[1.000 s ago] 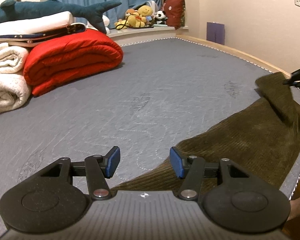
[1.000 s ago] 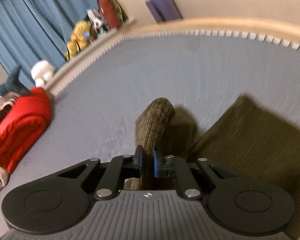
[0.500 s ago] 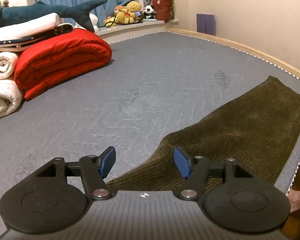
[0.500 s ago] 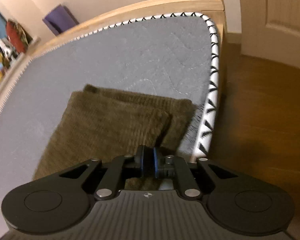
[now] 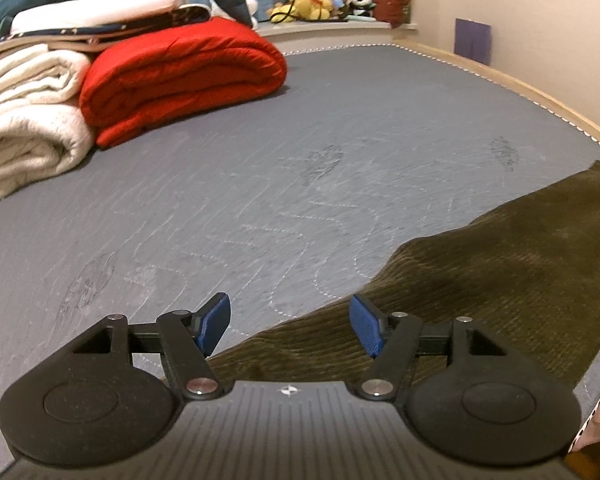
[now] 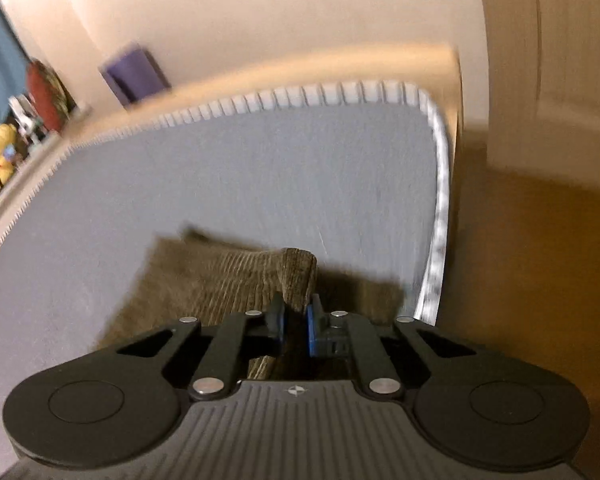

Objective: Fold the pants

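The left gripper is hanging over the grey mattress with its 2 blue pads standing wide apart and nothing between them; its jaws have just been opening a little further. The olive corduroy pants are lying flat along the near right part of the mattress, their upper edge running just under the right pad and passing beneath the gripper body, so the left pad is sitting over bare mattress and the right pad over cloth. At the far left, folded cream blankets and a rolled red quilt are sitting stacked side by side, touching.

In the right wrist view, which is blurred, the right gripper is clenching a raised fold of the pants between its 2 nearly closed pads. The rest of the cloth is spreading to the left of the gripper on the mattress, near the rounded corner with its white stitched edge. Beyond that edge, wooden floor is showing.
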